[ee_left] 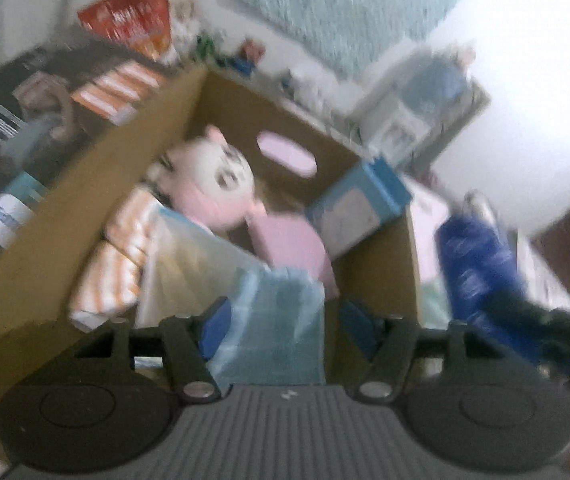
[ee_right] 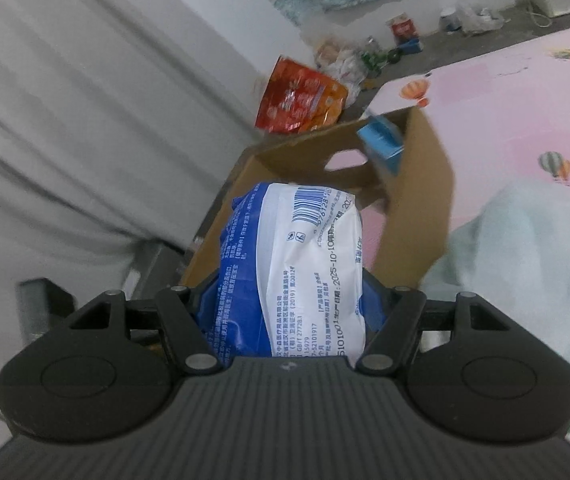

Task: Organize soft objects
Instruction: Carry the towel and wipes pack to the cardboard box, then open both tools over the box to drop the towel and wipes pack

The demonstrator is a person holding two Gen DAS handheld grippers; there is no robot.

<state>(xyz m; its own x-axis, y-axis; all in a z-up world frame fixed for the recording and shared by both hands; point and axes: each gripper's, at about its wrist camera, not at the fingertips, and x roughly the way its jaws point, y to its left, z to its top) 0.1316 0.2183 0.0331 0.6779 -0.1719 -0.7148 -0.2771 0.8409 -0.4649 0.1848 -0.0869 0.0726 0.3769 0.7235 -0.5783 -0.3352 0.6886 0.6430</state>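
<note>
The left wrist view is smeared by motion blur, so edges and print are hard to read. The left gripper hangs over an open cardboard box, its blue pads spread apart; a pale blue clear-wrapped pack lies between them, and no pad visibly presses it. Inside the box sit a pink and white plush toy, an orange-striped cloth against the left wall and a light blue carton leaning in the far right corner. To the right, outside the box, a blue packet shows only as a streak, partly covered by something dark and fuzzy at the frame edge.

The right wrist view is sharper. The right gripper pinches a blue and white soft pack printed with a barcode; the pack bulges between the fingers and hides both pads and most of the box interior. The box stands just behind it on a pink mat, with the carton poking above its rim.
</note>
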